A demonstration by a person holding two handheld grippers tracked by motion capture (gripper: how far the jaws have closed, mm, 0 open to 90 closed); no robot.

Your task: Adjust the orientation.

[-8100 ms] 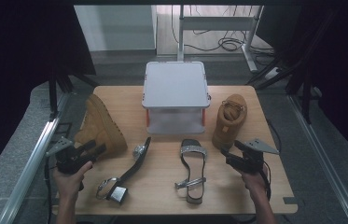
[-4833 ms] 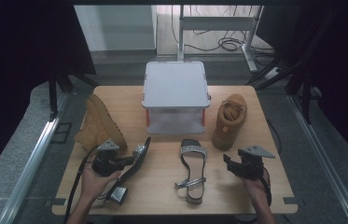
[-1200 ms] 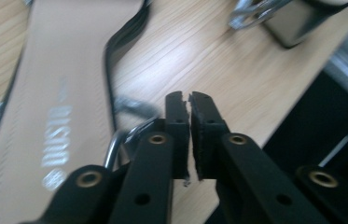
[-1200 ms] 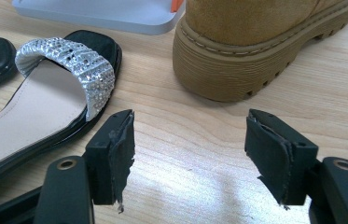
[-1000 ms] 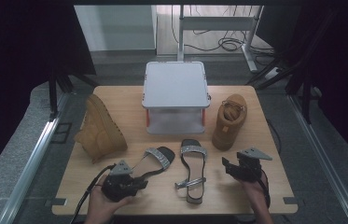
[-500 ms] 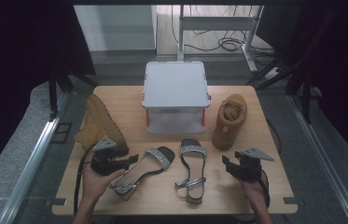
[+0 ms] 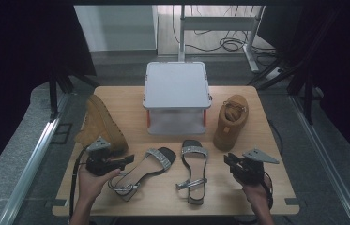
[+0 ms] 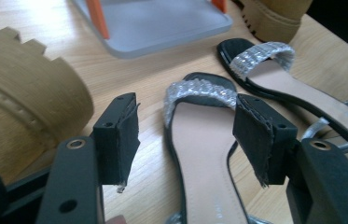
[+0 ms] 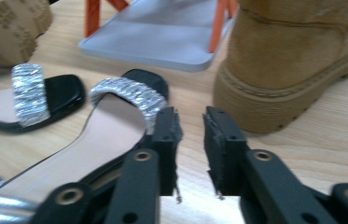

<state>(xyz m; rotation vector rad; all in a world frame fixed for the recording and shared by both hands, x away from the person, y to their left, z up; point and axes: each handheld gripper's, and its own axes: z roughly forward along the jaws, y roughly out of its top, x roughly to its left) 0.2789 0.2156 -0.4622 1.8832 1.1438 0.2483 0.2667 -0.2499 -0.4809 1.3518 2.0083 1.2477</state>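
- Dark curtains ring a pale wooden table (image 7: 257, 187); cables lie on the floor beyond it.
- At the far middle stands a grey plastic box (image 7: 177, 86), flat-lidded, on orange legs.
- Left boot (image 7: 101, 124): tan suede, lying on its side, its ridged sole toward the left tongs (image 8: 185, 135).
- Right boot (image 7: 231, 119): same tan suede, upright, with a lugged sole (it stands just beyond the right tongs (image 9: 191, 123)).
- Left sandal (image 7: 147, 168): black sole, beige insole, glittery silver strap, lying flat and slanting across the front of the table; its toe lies just ahead of the left tongs' gap.
- Left tongs have just been opening; their jaws stand wide, foam pads frayed, gripping nothing.
- Right sandal (image 7: 194, 171): the matching one, beside it, toe toward the box.
- Right tongs have just been closing; only a narrow gap is left, with nothing in it, and the right sandal's strap is just left of them.
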